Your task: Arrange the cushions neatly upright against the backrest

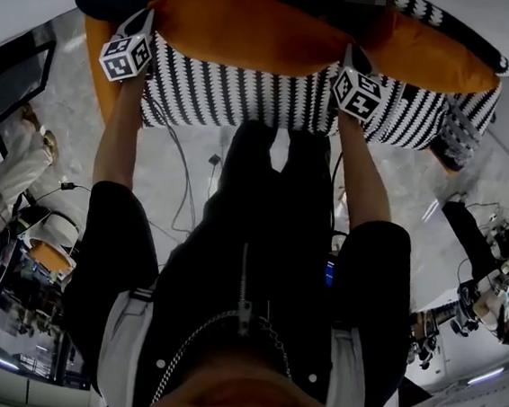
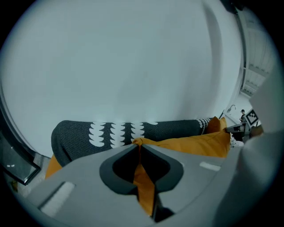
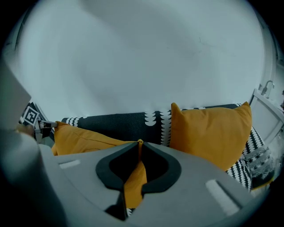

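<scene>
A sofa point(image 1: 247, 98) in black-and-white patterned fabric stands in front of me. An orange cushion point(image 1: 254, 31) lies lengthwise over its seat, held up by its two near corners. My left gripper point(image 1: 150, 23) is shut on the left corner, and in the left gripper view orange fabric point(image 2: 144, 181) is pinched between the closed jaws point(image 2: 137, 144). My right gripper point(image 1: 352, 53) is shut on the right corner point(image 3: 133, 181), jaws point(image 3: 140, 142) meeting on the cloth. A second orange cushion point(image 3: 208, 131) stands upright against the dark backrest point(image 3: 115, 120) at the right.
A pale wall point(image 2: 133, 66) rises behind the sofa. Something orange point(image 1: 101, 74) shows at the sofa's left end. Cables point(image 1: 183, 191) trail over the shiny floor by my legs. Equipment stands at the left point(image 1: 15, 245) and right point(image 1: 490, 286).
</scene>
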A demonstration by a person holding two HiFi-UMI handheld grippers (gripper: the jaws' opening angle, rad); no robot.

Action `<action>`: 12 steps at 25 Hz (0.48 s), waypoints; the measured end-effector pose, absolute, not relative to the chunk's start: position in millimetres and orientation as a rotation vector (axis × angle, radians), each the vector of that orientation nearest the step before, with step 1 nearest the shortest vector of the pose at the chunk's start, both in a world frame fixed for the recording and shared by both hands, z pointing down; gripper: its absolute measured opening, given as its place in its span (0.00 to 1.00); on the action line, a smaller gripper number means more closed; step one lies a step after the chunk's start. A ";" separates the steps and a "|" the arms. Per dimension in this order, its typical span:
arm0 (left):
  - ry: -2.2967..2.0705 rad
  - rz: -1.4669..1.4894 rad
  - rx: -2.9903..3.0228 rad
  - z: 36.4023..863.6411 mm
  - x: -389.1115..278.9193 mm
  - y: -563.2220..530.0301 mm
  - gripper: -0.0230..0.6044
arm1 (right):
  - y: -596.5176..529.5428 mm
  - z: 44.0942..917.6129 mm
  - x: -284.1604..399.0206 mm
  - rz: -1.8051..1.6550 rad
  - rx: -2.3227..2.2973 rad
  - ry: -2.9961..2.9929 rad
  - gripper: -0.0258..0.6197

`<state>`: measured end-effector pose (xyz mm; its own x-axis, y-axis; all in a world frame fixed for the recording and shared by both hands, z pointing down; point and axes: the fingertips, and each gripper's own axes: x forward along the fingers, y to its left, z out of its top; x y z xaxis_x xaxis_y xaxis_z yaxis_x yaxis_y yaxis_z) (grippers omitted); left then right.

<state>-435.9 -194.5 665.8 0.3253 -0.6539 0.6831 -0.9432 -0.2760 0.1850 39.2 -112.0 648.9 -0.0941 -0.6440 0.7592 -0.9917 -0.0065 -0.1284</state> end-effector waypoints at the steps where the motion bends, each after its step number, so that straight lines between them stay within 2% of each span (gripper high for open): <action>1: -1.408 0.649 2.019 663.3 -436.2 -188.1 0.08 | -109.5 648.1 40.3 0.926 1.683 -1.788 0.09; 12: -1.489 0.564 1.919 652.9 -464.7 -129.7 0.08 | -126.0 638.4 23.6 0.872 1.610 -1.865 0.09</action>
<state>-464.7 -129.7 652.9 0.2669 -0.6894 0.6734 -0.9625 -0.1563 0.2215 23.6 -126.0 638.4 -0.1566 -0.6512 0.7426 -0.9874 0.0852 -0.1335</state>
